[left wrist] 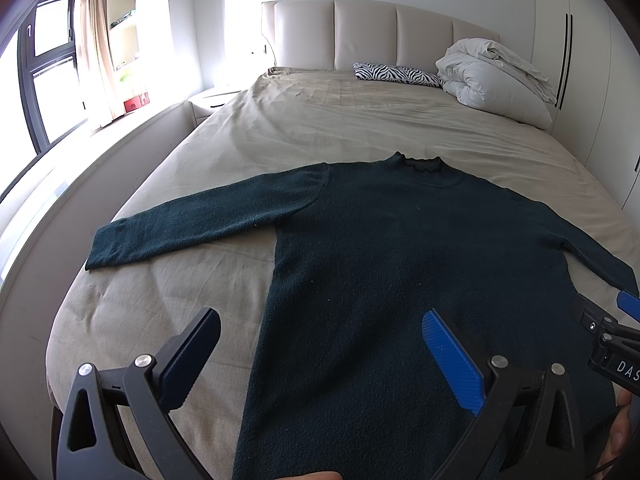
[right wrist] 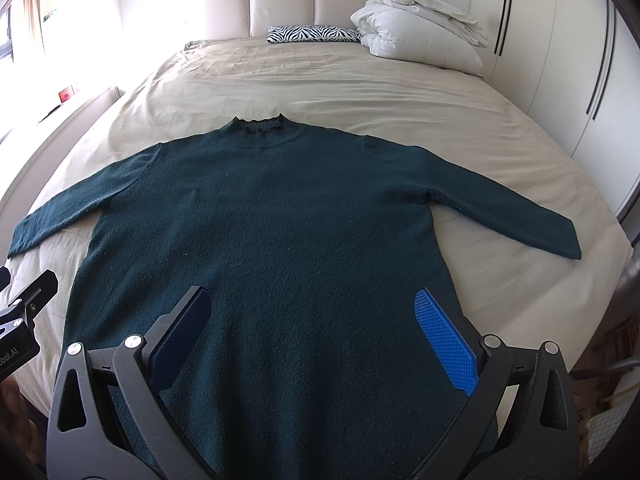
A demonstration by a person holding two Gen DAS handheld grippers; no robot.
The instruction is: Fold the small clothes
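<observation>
A dark green long-sleeved sweater [left wrist: 380, 248] lies flat on the beige bed, collar toward the headboard, both sleeves spread out to the sides. It also fills the right wrist view [right wrist: 260, 220]. My left gripper [left wrist: 320, 334] is open and empty above the sweater's lower left edge. My right gripper [right wrist: 310, 312] is open and empty above the sweater's lower body. The right gripper's tip shows at the right edge of the left wrist view [left wrist: 616, 320]. The left gripper shows at the left edge of the right wrist view [right wrist: 28, 300].
The bed [right wrist: 360, 92] has a padded headboard [left wrist: 360, 32]. A zebra-print pillow [right wrist: 312, 34] and a bundled white duvet [right wrist: 420, 28] lie at the head. A nightstand [left wrist: 212, 100] and window sill are to the left, wardrobes [right wrist: 560, 60] to the right.
</observation>
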